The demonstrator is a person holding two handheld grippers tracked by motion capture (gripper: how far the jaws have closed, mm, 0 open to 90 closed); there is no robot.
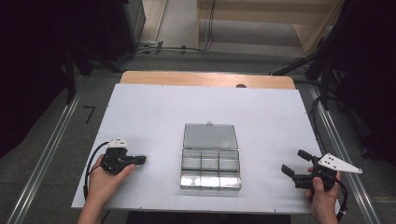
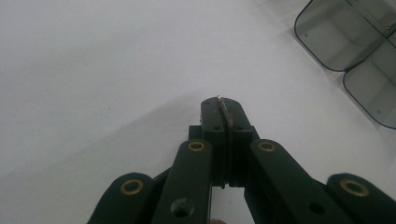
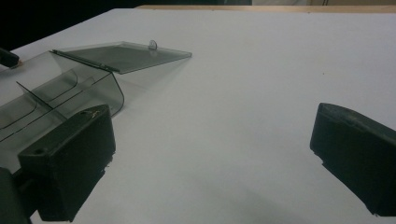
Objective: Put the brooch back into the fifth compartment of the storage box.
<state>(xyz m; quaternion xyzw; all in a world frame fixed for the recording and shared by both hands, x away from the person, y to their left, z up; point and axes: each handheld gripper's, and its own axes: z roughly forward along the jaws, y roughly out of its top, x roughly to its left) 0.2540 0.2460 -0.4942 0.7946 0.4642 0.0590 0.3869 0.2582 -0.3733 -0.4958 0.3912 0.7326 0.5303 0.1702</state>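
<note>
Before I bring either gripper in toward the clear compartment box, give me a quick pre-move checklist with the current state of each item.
1. Box lid open: ok. The compartment box has its lid folded flat back on the table.
2. Compartments free of contents: cannot tell; they look empty in the high view, but the plastic is clear and reflective.
3. Left gripper ready to grasp: not ok. Its jaws are pressed together, nothing visibly between them.
4. Right gripper ready to grasp: ok. Its jaws stand wide apart, nothing between them.
5. Path to the box: ok. Bare white table lies between each gripper and the box.
</note>
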